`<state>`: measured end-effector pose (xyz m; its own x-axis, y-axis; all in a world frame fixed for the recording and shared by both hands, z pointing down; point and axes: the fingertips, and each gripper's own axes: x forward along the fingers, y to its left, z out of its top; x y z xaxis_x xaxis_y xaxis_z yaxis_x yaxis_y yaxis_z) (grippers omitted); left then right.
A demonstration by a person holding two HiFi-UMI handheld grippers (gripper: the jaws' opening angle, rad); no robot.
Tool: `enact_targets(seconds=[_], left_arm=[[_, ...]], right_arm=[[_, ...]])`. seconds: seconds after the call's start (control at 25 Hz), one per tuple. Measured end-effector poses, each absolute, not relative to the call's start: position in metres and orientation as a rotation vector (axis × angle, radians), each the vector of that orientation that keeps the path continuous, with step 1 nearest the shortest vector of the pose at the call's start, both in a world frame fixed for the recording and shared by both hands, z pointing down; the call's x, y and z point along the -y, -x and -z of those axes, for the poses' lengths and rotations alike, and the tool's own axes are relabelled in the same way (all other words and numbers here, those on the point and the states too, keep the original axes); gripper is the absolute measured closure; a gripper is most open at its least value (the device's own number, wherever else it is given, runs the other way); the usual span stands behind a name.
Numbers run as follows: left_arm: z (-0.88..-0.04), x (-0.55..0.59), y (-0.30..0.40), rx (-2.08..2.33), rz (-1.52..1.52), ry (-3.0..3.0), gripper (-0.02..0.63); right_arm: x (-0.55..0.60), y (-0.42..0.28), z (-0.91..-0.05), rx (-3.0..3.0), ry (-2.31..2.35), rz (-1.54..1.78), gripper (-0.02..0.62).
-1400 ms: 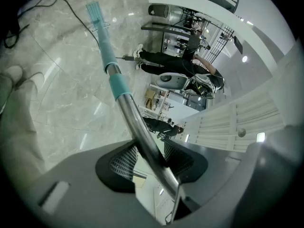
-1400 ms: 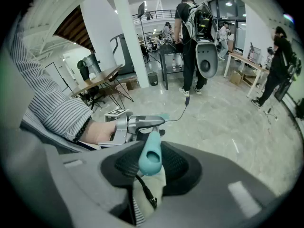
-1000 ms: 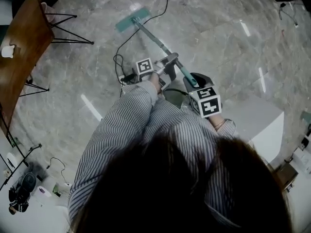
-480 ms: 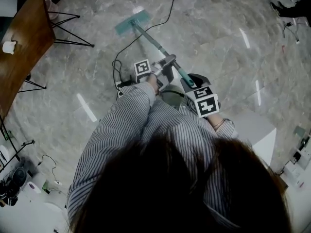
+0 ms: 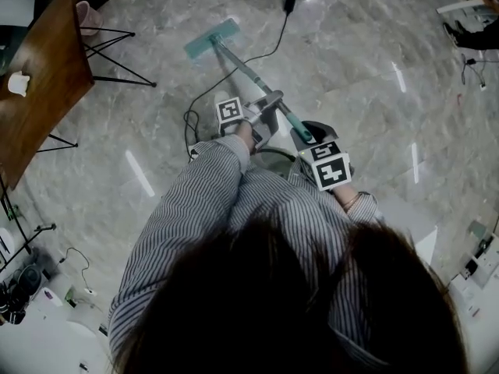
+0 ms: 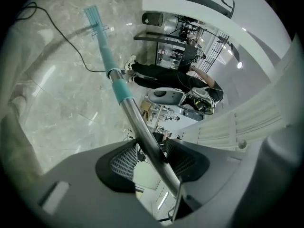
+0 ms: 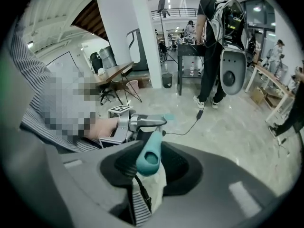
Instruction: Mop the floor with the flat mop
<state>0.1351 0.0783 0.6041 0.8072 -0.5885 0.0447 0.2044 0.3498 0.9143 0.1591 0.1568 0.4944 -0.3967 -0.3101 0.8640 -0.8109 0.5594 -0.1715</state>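
MOPPING UNDER WAY: A person works a flat mop across a grey marble floor [image 5: 351, 61], a two-jaw gripper in each hand. The left gripper [image 5: 267, 104] has its fingers [image 6: 122, 163] clenched round the bare metal stretch of the pole [image 5: 248, 72]. The right gripper [image 5: 309, 133], higher up the shaft, grasps the teal handle end [image 7: 148, 155], whose hollow tip sticks out on the near side of its fingers [image 7: 183, 169].

The split hold looks deliberate. The upper gripper can steer and bear down while the lower one drives the stroke. Well ahead of both sets of fingers, the teal mop head [image 5: 212, 37] lies flat on the floor. The pole slants back from it to the person's waist, an angle that appears to set the pad flush against the stone.

A black cable [image 5: 279, 36] runs over the floor and passes under the pole, between the mop head and the left fingers. It looks the likeliest thing to snag on a long push. A wooden table [image 5: 43, 68] on thin metal legs stands well off to the left of the left fingers, out of the mop's line.
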Motion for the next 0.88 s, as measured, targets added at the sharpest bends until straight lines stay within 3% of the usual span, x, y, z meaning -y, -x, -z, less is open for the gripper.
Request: enact_targets(seconds=[0.32,0.88], left_arm=[[-0.620,0.018,-0.071,0.386,0.511,-1.083,0.419],[-0.624,0.279,0.120,0.415,0.478,-1.147,0.405]], right_arm=[[-0.064,-0.095,-0.513,1.909,-0.918,-0.832,0.483],[0.196,0.100,-0.518,1.949,-1.078,-0.989,0.480]])
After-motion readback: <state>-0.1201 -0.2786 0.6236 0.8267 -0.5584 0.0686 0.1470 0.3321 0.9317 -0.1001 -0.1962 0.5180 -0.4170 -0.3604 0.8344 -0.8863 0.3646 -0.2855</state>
